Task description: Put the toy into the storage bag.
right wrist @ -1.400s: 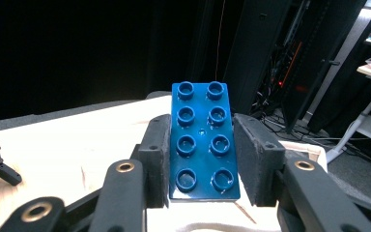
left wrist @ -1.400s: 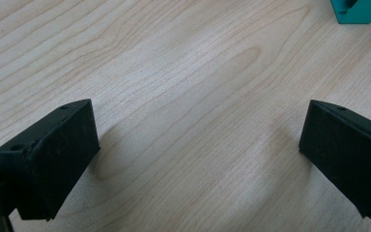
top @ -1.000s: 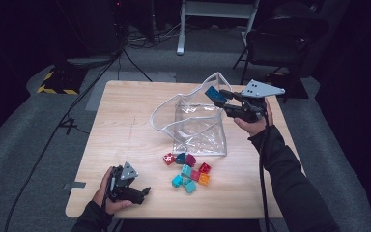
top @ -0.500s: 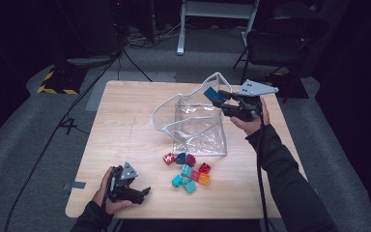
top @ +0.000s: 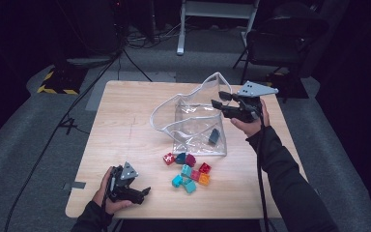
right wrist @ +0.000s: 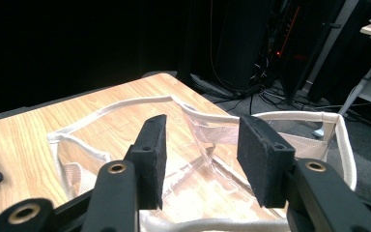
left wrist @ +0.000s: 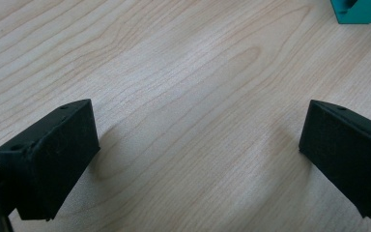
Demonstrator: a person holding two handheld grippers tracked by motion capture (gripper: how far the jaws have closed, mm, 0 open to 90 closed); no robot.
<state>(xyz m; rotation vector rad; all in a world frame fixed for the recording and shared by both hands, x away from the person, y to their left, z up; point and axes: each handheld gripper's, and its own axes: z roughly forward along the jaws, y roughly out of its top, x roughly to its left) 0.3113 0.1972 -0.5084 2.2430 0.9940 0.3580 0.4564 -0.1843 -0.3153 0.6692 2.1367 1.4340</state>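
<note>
A clear bag (top: 193,121) with white trim stands open in the middle of the wooden table (top: 125,125). A dark blue block (top: 214,136) lies inside it. My right gripper (top: 221,99) hovers over the bag's right rim; its jaws have just been opening and nothing is between them. In the right gripper view the right gripper (right wrist: 200,130) looks down into the bag's (right wrist: 125,103) mouth. Several coloured blocks (top: 188,169) lie in front of the bag. My left gripper (top: 145,192) rests open on the table at the front left, its jaws (left wrist: 198,145) over bare wood.
A teal block (left wrist: 360,9) lies just beyond the left gripper's jaws. A dark chair (top: 280,43) and a white stand (top: 217,19) are on the floor behind the table. Cables (top: 67,121) run along the floor at the left.
The blue block that was between the right gripper's jaws now lies inside the bag. Those jaws have parted. The left gripper has not moved.
</note>
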